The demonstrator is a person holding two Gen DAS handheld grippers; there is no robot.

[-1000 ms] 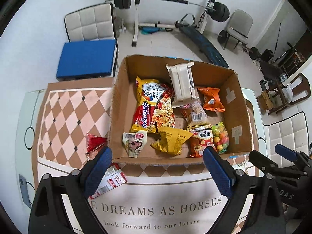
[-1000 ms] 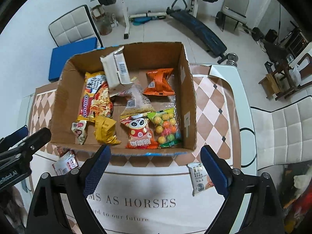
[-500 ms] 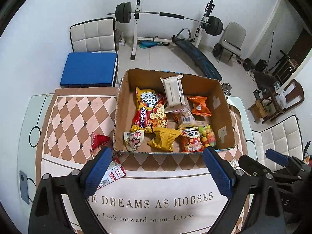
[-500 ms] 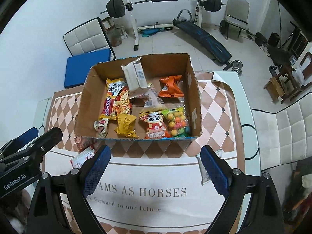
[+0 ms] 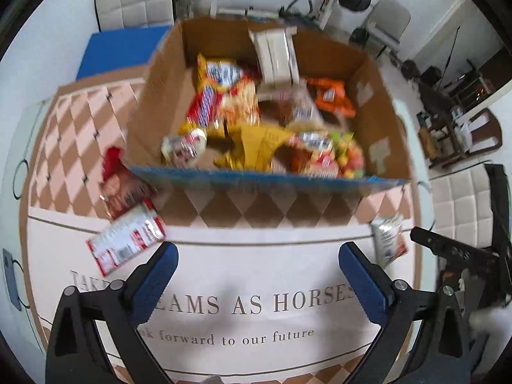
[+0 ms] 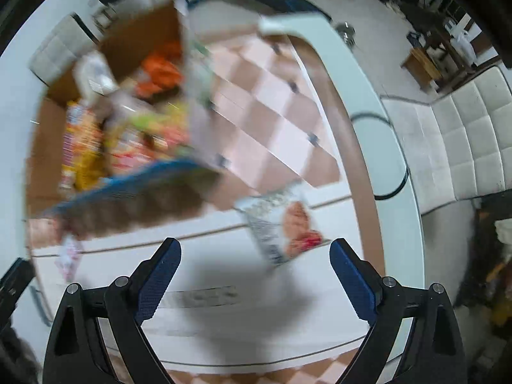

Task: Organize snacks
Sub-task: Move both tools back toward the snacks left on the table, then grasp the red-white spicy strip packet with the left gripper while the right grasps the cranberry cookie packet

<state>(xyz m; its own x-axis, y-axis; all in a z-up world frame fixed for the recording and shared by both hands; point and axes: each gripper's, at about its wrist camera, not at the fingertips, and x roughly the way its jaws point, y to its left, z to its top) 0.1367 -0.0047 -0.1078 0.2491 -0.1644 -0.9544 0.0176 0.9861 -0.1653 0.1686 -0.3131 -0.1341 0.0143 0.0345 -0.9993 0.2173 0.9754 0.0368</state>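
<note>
A cardboard box (image 5: 153, 118) holds several snack packs. Left of it on the cloth lie a red pack (image 5: 118, 182) and a red-and-white pack (image 5: 126, 243). A white snack pack (image 5: 388, 243) lies at the box's front right; it also shows in the right wrist view (image 6: 284, 224), just ahead of my right gripper. My left gripper (image 5: 256, 275) is open and empty above the cloth in front of the box. My right gripper (image 6: 254, 272) is open and empty, low over the cloth. The box (image 6: 144, 28) is blurred at the left of that view.
The table (image 6: 368, 102) has a white rim and a checked cloth (image 5: 64, 134) with printed words. A white padded chair (image 6: 464, 134) stands to the right. A blue mat (image 5: 121, 48), a chair and a weight bench stand behind the table.
Both grippers have dropped closer to the table. The right gripper has swung right toward the white pack. Both views are now motion-blurred.
</note>
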